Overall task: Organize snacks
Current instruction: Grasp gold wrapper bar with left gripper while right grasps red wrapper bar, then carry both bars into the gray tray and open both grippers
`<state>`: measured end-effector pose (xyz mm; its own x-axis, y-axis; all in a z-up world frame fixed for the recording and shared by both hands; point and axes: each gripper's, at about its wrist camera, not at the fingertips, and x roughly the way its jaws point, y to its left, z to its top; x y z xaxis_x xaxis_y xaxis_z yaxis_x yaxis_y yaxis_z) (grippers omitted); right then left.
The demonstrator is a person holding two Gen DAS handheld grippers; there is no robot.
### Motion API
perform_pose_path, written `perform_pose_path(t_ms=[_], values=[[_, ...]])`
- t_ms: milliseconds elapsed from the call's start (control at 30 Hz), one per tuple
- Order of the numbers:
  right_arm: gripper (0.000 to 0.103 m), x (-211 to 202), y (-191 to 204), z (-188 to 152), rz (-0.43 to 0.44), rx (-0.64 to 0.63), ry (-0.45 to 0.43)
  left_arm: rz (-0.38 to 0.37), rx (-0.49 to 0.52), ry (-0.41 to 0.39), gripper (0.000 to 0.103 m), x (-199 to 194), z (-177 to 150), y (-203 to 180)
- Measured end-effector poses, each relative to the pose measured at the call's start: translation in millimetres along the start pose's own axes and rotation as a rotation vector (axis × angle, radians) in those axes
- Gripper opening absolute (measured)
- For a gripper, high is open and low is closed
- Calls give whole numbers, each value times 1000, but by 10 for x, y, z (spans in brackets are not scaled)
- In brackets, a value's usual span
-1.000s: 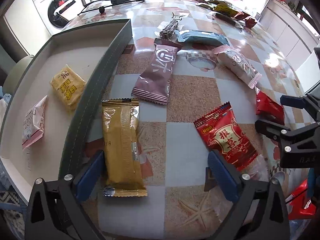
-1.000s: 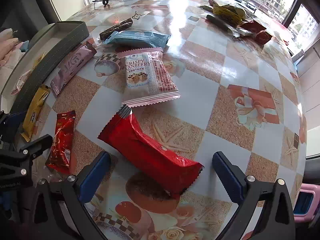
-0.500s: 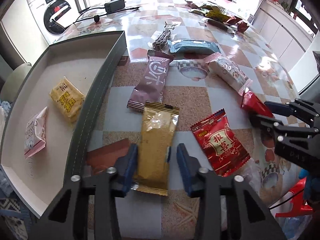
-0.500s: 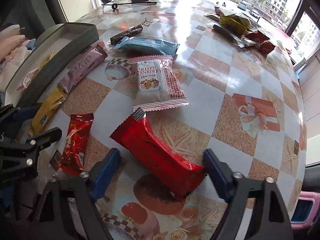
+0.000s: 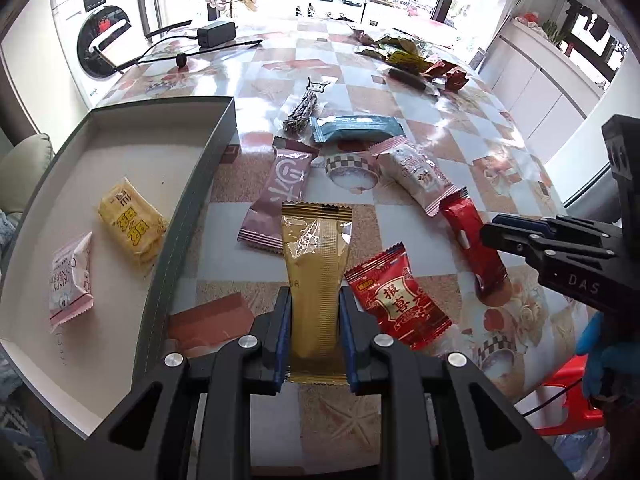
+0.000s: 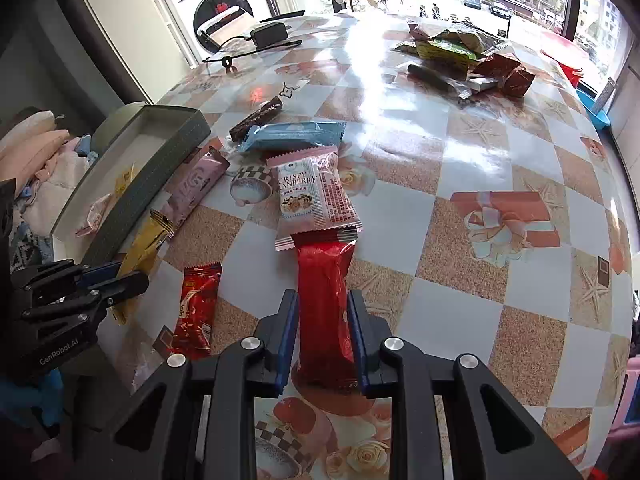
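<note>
A long gold snack packet (image 5: 316,256) stands between the blue pads of my left gripper (image 5: 315,300); the jaws are closing and the pads press its sides. My right gripper (image 6: 323,304) is shut on a long red packet (image 6: 324,276), whose far end points at a pink cranberry packet (image 6: 316,196). Both held packets stick out forward, just above the checked tablecloth. To the left lies the grey box (image 5: 192,200), holding a yellow packet (image 5: 130,226) and a pink packet (image 5: 68,276). The right gripper (image 5: 496,236) also shows at the right edge of the left wrist view.
Loose on the table: a red square packet (image 5: 396,304), a mauve packet (image 5: 280,196), a blue packet (image 5: 356,128) and a dark bar (image 5: 300,112). A pile of wrappers (image 5: 412,60) and a charger with cable (image 5: 216,34) lie at the far side.
Both grippers went from wide open to shut, the left on the gold packet and the right on the long red one. Both have risen a little with their packets.
</note>
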<state>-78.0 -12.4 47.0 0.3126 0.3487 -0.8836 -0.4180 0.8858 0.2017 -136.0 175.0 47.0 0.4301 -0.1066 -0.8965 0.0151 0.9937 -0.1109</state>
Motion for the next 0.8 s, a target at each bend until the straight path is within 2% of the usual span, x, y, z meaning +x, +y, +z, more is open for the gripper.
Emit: perform_pose_path(t_ms=[167,200,233,267,333,367,400,433,500,533,567,800], values=[[28,95,-58,28,-21,28,60,-4,0,5,24,6,-6,12],[41,115,-80,26,-25,41,68,-5,-2,7,24,8,-14,14],[71,127,-98,23,-25,54,70,-5,-2,9,24,15,-17,18],[80,127,-99,17,-26,56,62,-4,-2,11,24,20,-21,24],[81,140,-50,19,-29,29,55,-4,-7,14,24,32,-24,30],[80,157,-12,26,-36,10,56,-6,-11,15,24,37,-24,27],[74,182,24,34,-49,-6,55,-8,-14,15,24,40,-29,25],[56,223,54,42,-69,-19,63,-10,-16,14,24,38,-33,22],[35,287,93,47,-125,-40,64,-15,-15,12,24,23,-38,11],[28,311,114,45,-139,-56,71,-19,-14,10,24,11,-42,8],[27,314,118,39,-136,-57,69,-23,-12,7,24,-9,-44,6],[24,85,4,77,26,45,17,-42,-13,-46,24,-201,40,28]])
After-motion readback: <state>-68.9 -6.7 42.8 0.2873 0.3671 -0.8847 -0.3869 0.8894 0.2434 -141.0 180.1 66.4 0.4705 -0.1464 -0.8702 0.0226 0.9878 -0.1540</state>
